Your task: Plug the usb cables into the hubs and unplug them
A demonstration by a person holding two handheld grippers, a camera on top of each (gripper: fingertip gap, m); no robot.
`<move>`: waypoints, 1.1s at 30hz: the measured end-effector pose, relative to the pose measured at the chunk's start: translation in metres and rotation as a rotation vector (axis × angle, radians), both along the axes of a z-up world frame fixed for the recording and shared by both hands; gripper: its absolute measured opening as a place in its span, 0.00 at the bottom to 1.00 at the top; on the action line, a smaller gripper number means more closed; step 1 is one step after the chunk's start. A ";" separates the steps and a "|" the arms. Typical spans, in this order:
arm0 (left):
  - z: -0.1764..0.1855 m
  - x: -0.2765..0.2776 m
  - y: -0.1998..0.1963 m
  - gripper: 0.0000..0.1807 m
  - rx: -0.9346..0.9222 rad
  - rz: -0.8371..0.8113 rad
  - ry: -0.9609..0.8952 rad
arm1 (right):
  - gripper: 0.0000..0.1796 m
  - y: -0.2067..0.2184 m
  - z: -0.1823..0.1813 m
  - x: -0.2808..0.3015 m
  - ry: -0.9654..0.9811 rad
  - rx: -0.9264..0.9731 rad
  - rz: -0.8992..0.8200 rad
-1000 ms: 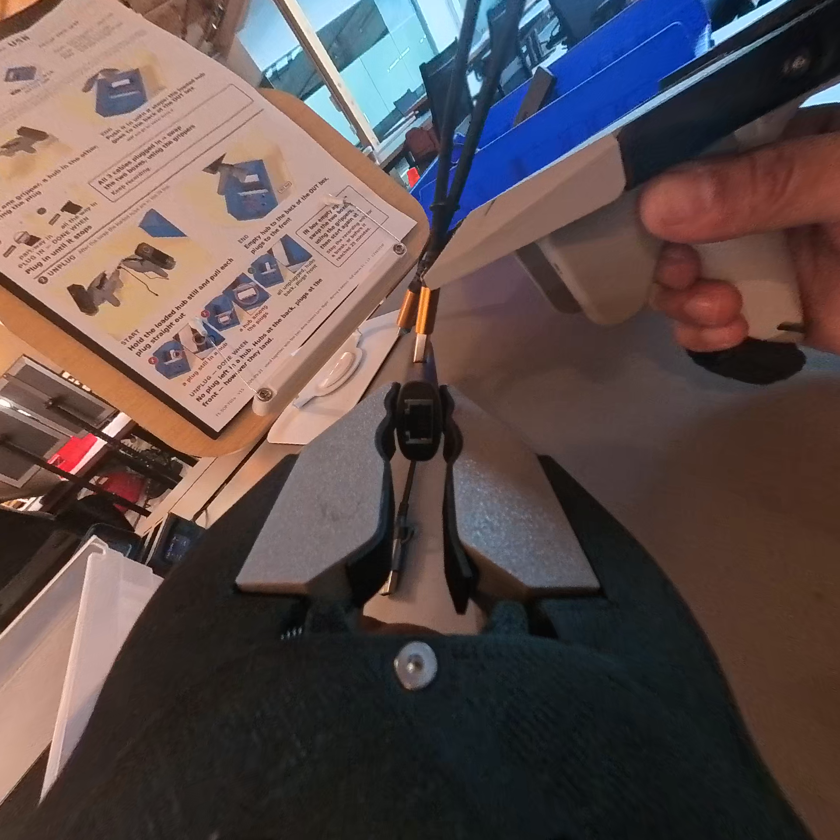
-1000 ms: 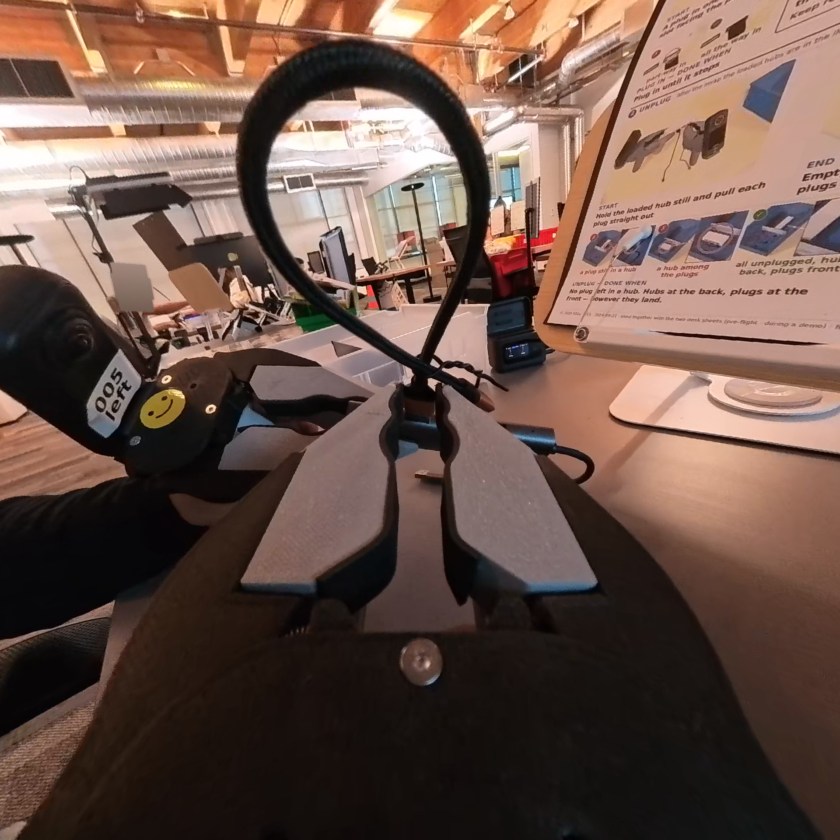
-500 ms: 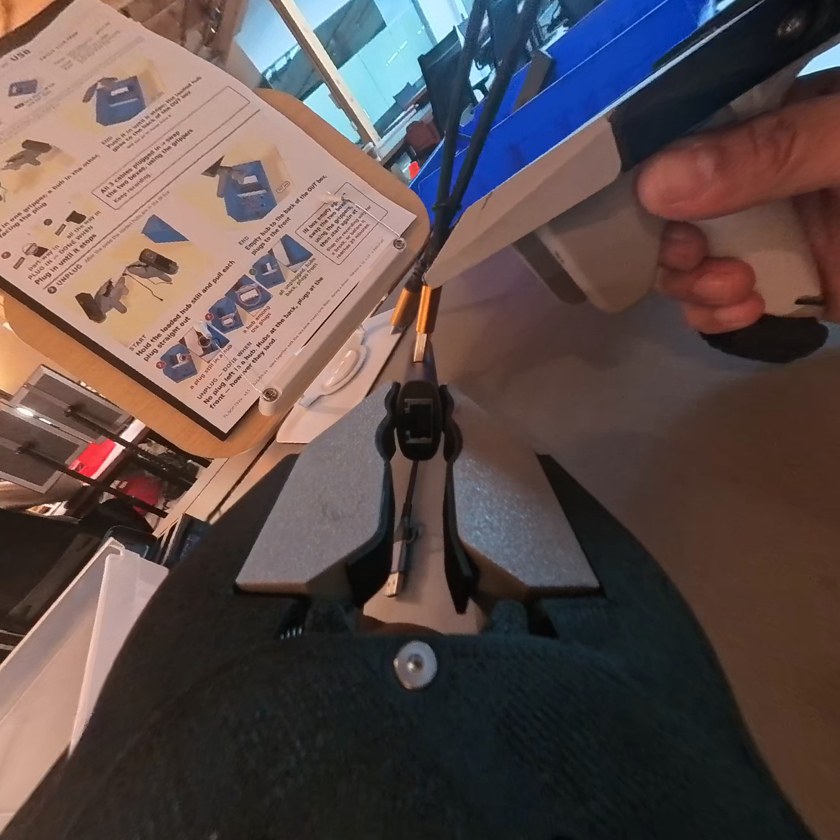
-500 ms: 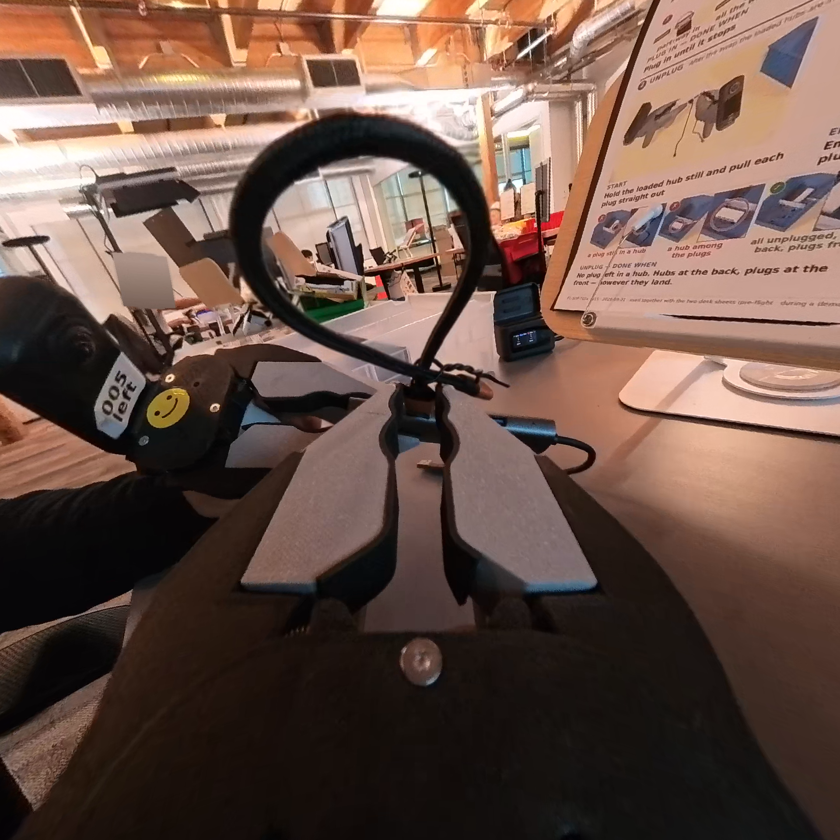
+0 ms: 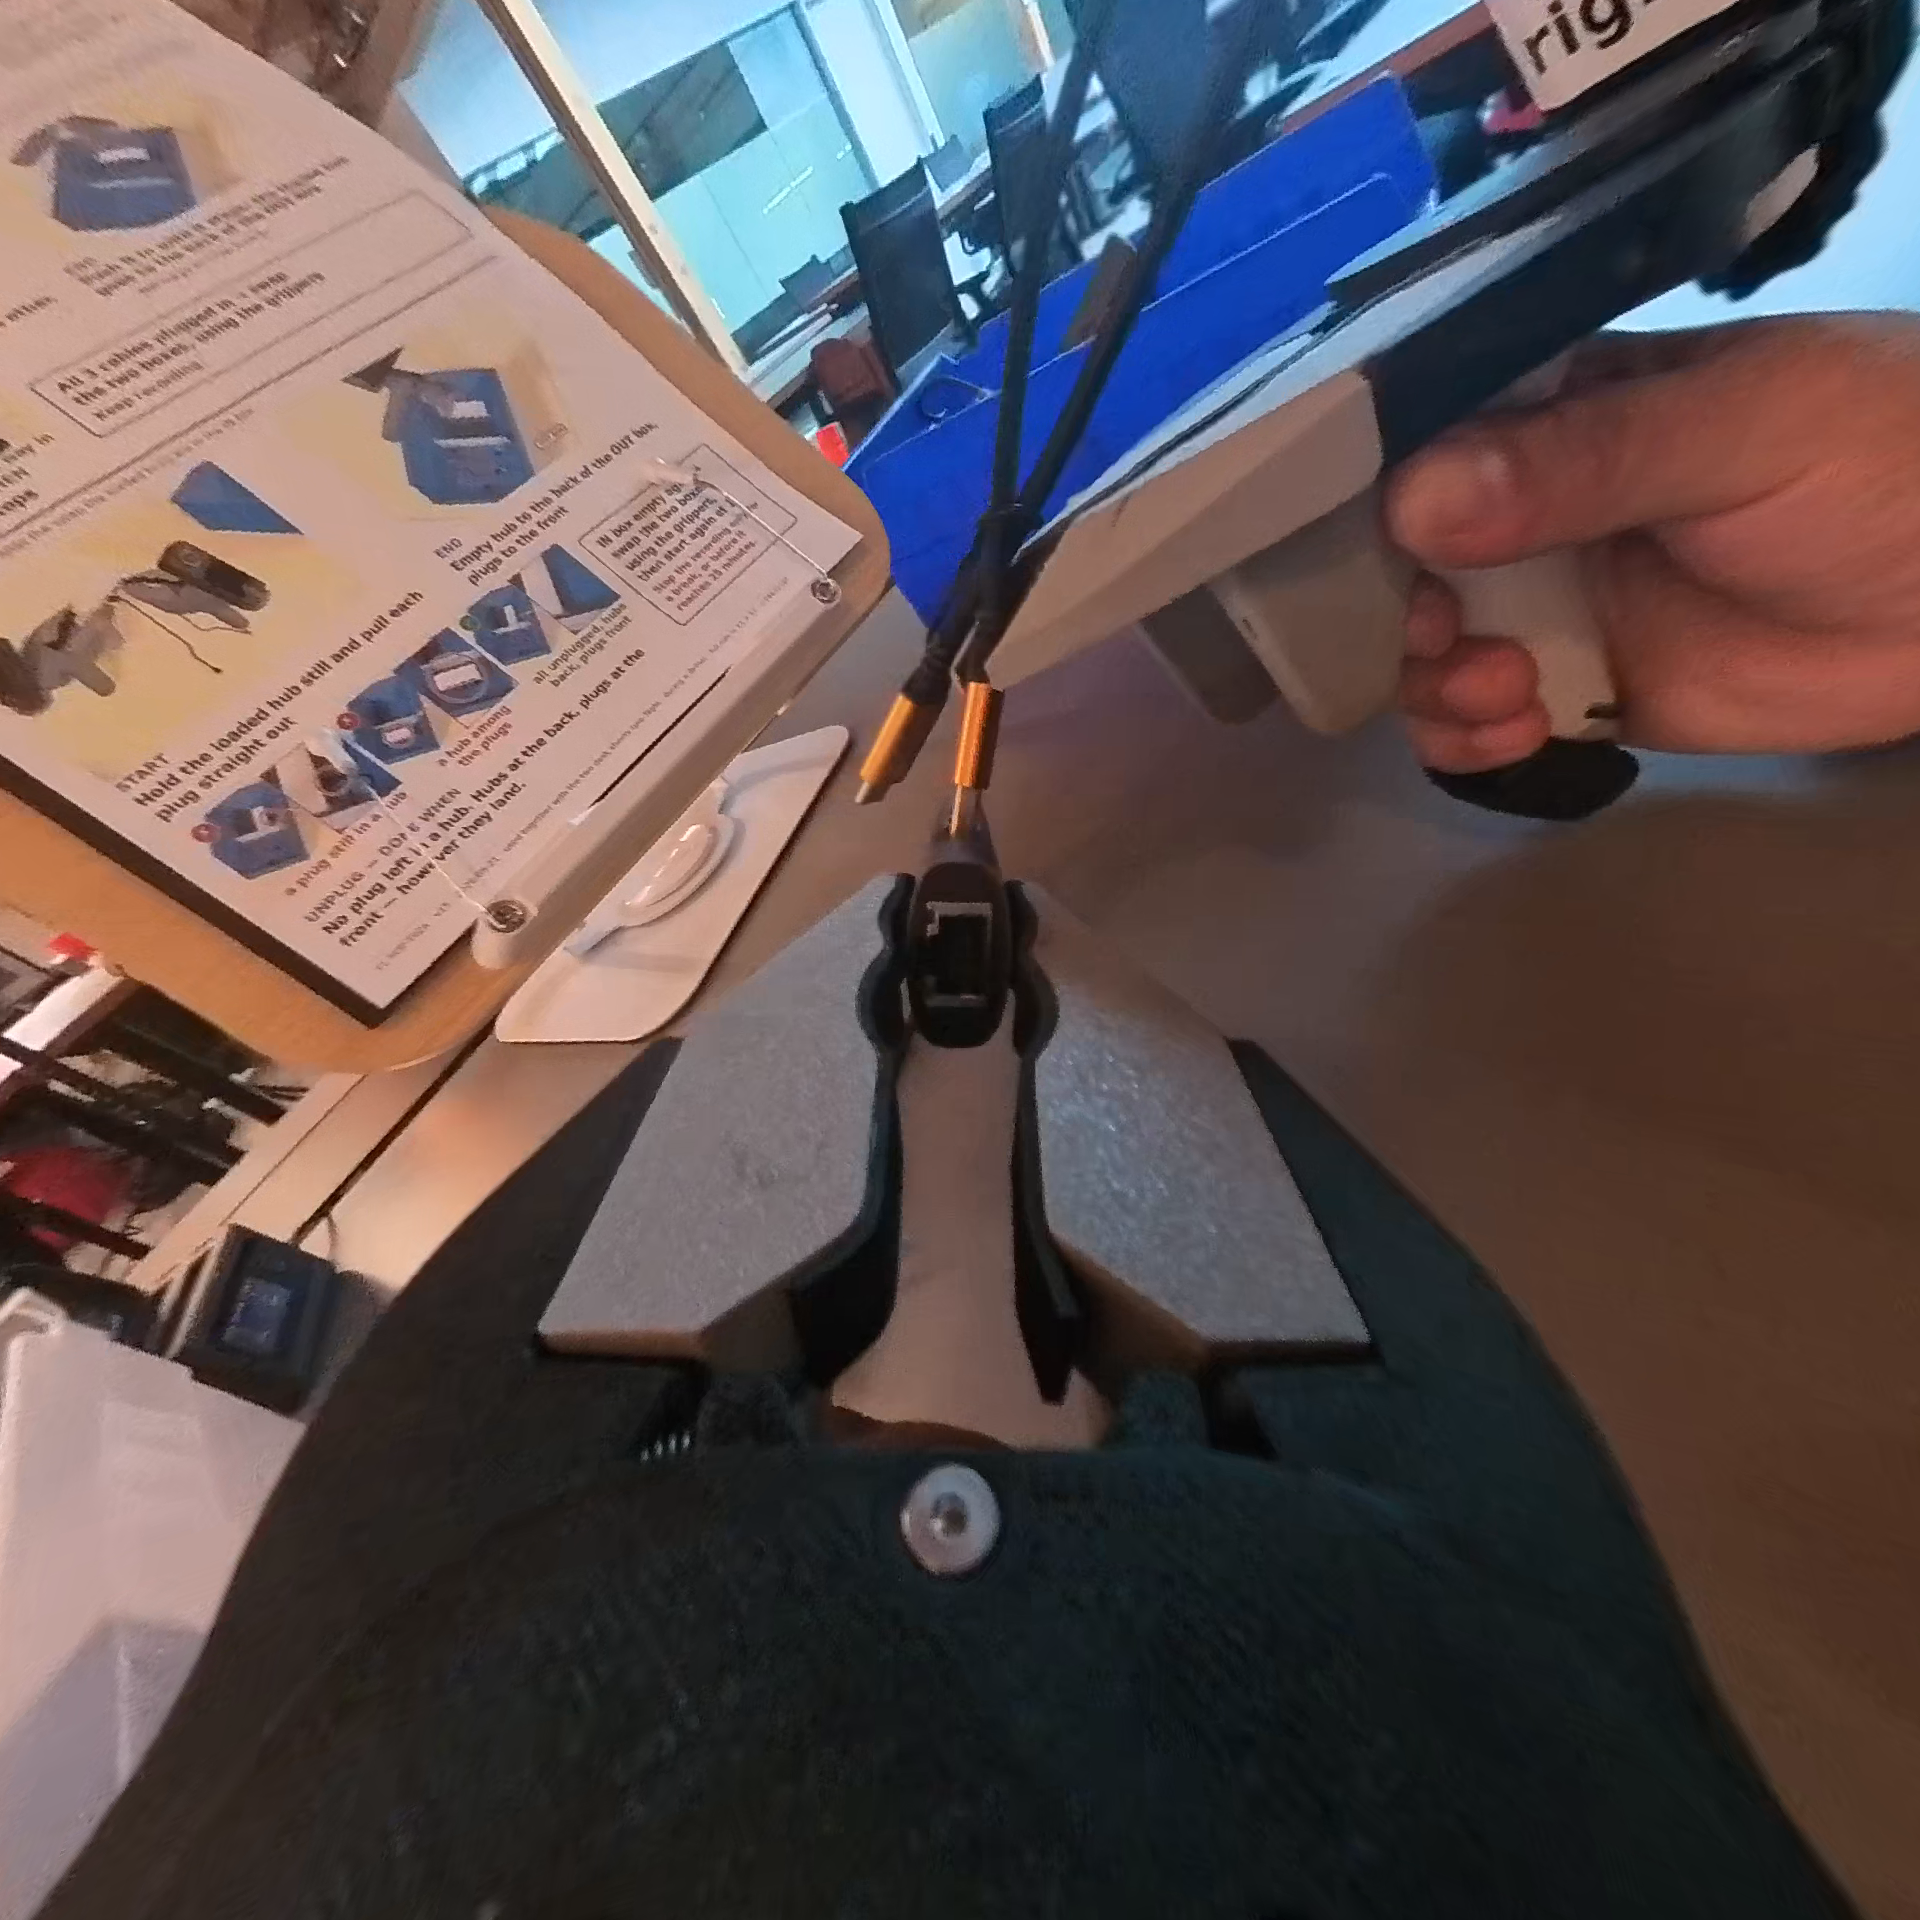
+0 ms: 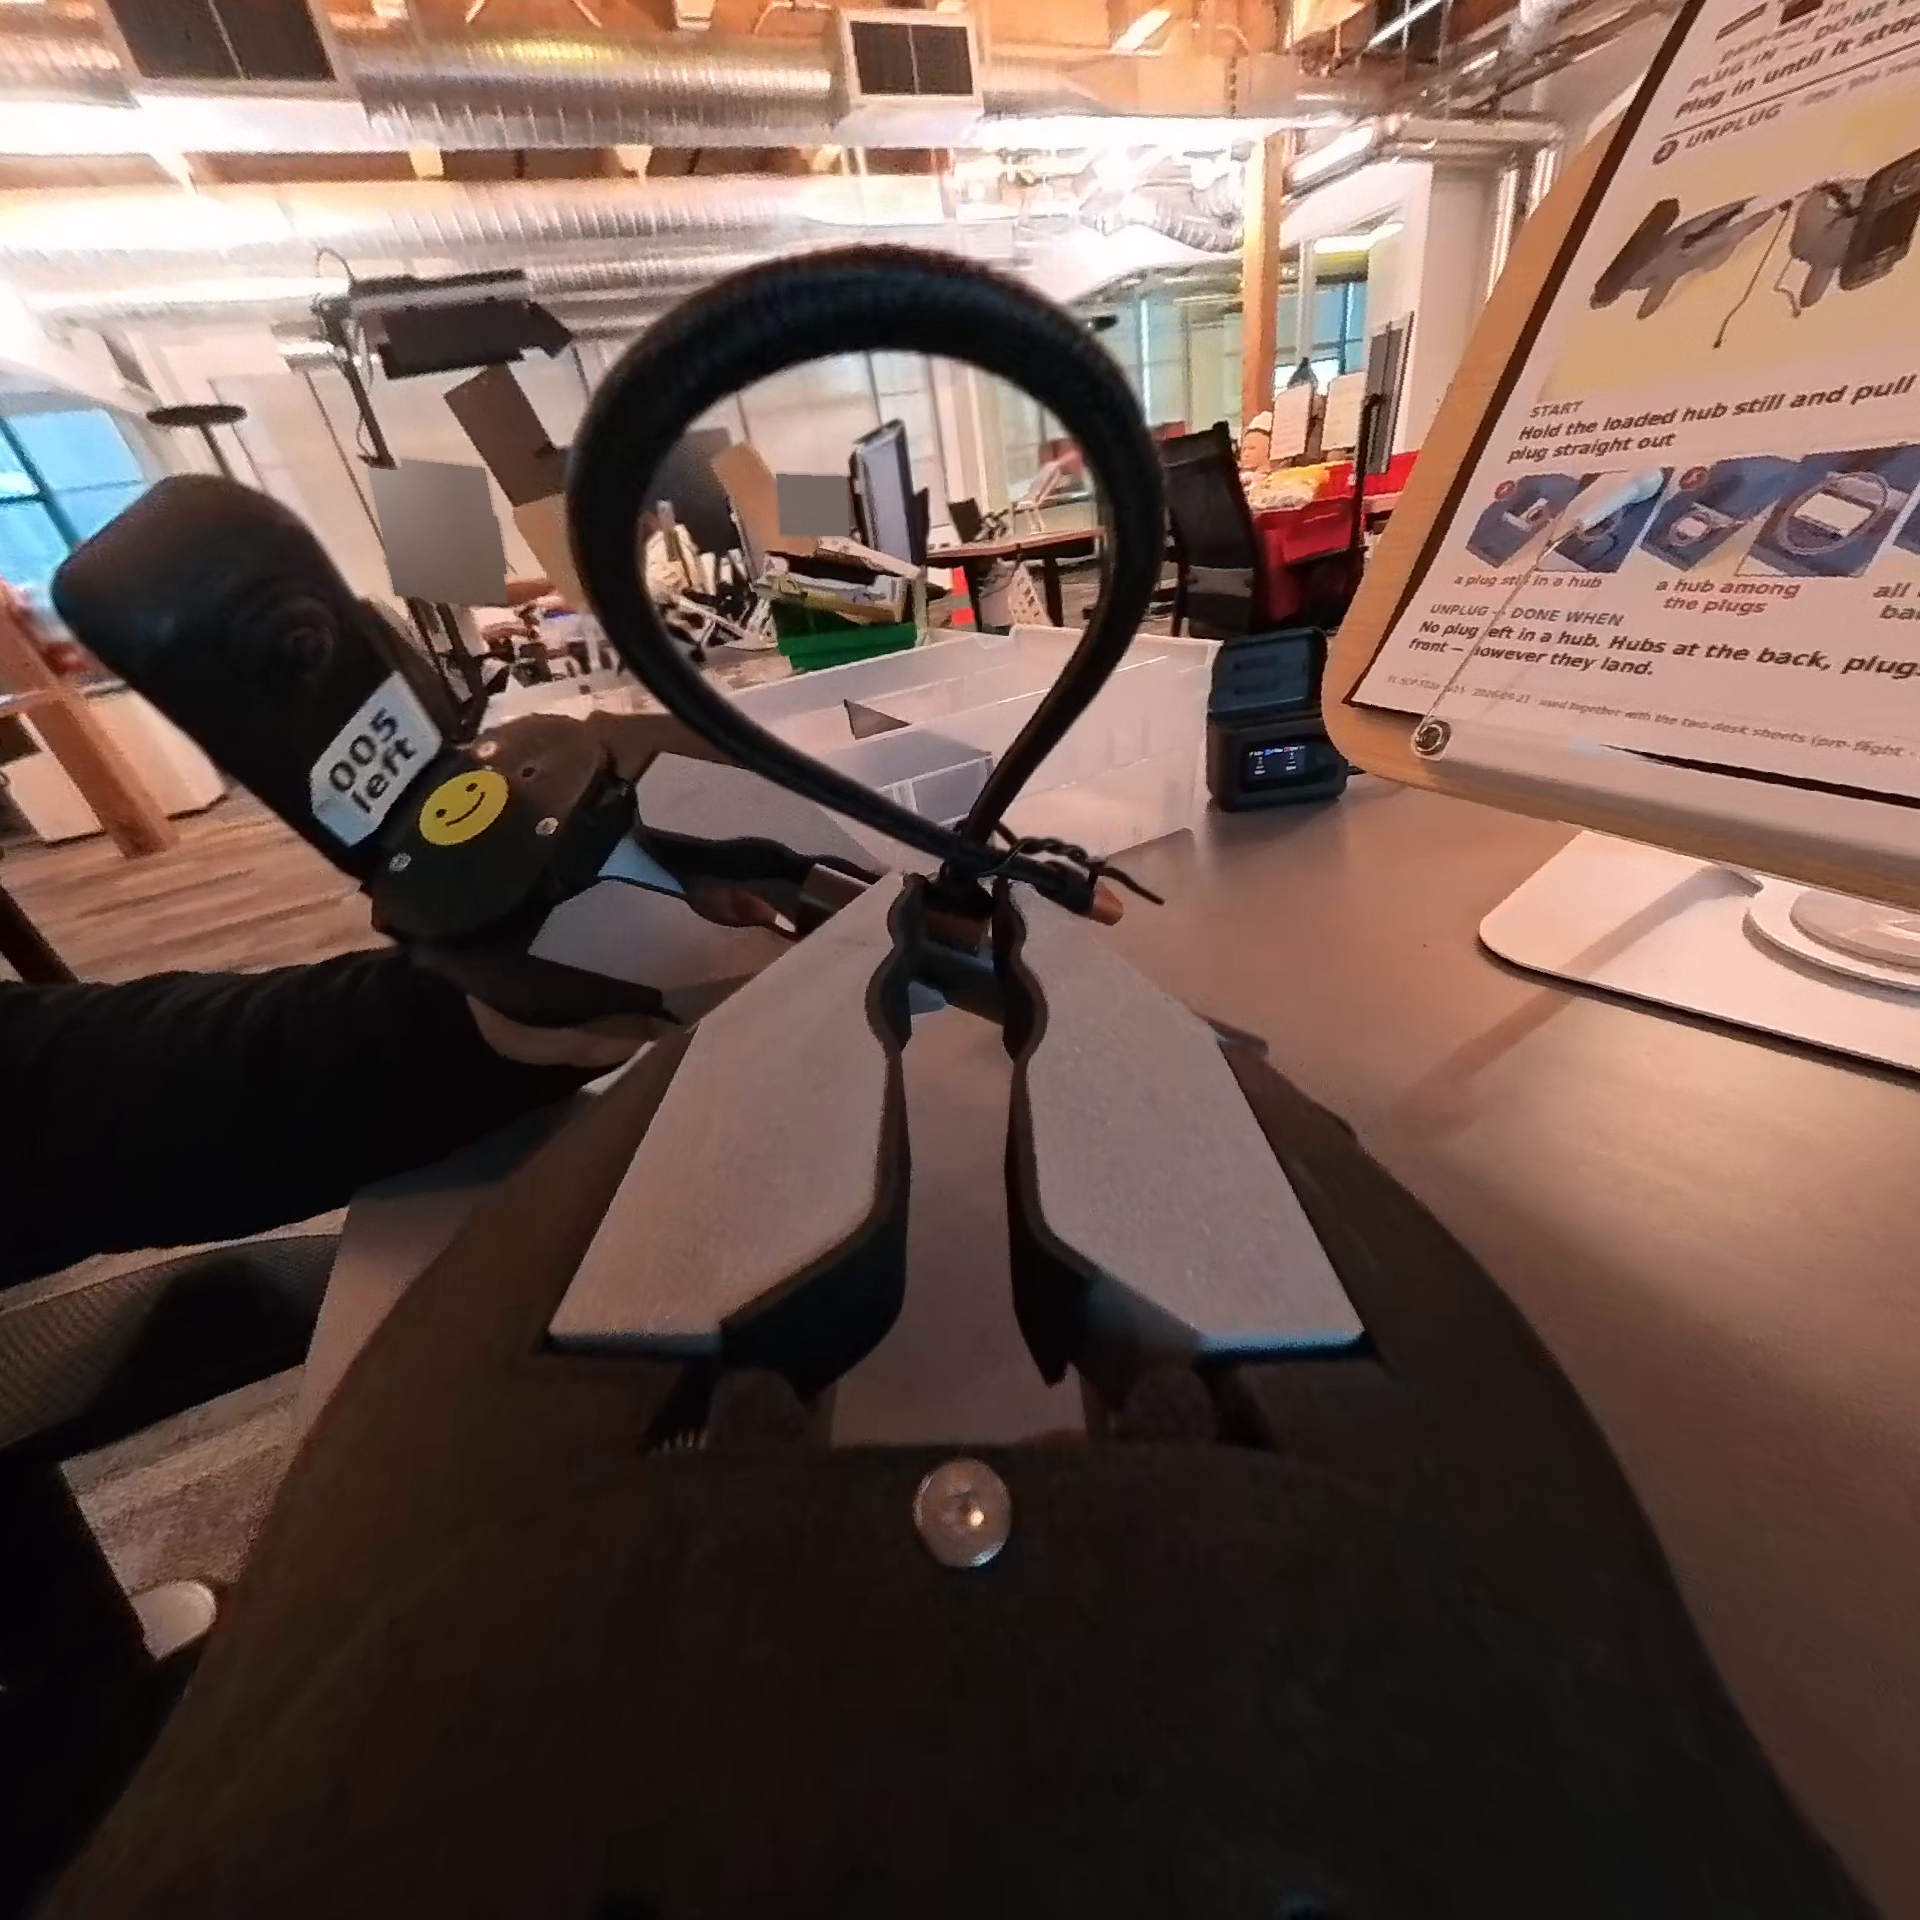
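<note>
The left gripper [image 5: 956, 961] was closed on a small black hub [image 5: 958, 956], pinched between its fingertips with the port end turned away from the camera; the hub was held in the air above the grey table [image 5: 1558, 1039], and whether any lead trailed from it could not be told. The right gripper [image 6: 956, 925] was clamped on one gold-sleeved plug [image 5: 974, 743] of a short black braided usb cable [image 6: 873, 312], whose body curled up in a closed loop tied at its crossing by a thin wire tie [image 6: 1023, 857]; the cable's other plug [image 5: 891, 738] hung free just beside the first, touching nothing. In the left wrist view the metal tip of the held plug sat right at the top end of the hub, but blur made it impossible to say whether it was seated, half out or merely touching. The step in hand therefore looked like the join itself, either the last of an insertion or the start of a pull-out; the next move would call for the hub to be kept steady while the plug travelled straight along the port's axis, without twisting, and with the free plug and the loop kept clear of the hub. An instruction sheet [image 5: 312, 520] on a wooden stand stood well behind.
</note>
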State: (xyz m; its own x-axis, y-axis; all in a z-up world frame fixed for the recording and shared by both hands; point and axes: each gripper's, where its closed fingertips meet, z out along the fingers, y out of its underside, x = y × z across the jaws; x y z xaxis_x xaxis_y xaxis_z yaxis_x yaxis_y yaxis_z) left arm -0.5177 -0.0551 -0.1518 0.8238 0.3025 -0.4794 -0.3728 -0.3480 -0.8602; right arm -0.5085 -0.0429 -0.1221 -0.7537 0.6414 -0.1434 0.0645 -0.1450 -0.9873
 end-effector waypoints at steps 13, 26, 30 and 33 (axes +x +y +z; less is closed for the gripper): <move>-0.013 -0.004 0.000 0.07 -0.146 0.091 0.151 | 0.06 0.002 -0.020 -0.003 -0.180 0.057 0.074; -0.001 0.013 0.007 0.07 -0.093 0.042 0.209 | 0.06 0.008 -0.026 0.002 -0.350 -0.159 0.283; 0.009 0.024 0.007 0.08 -0.030 -0.033 0.235 | 0.07 0.006 -0.020 0.012 -0.383 -0.232 0.417; 0.027 0.047 0.006 0.08 0.086 -0.193 0.247 | 0.06 0.001 -0.011 0.025 -0.414 -0.327 0.554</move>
State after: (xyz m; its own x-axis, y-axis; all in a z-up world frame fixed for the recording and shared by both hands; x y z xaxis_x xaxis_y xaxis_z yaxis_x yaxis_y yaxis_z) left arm -0.4705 -0.0494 -0.1247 0.7316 0.2000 -0.6517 -0.6262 -0.1806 -0.7584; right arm -0.4830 -0.0415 -0.1331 -0.7960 0.0613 -0.6022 0.5688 -0.2645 -0.7788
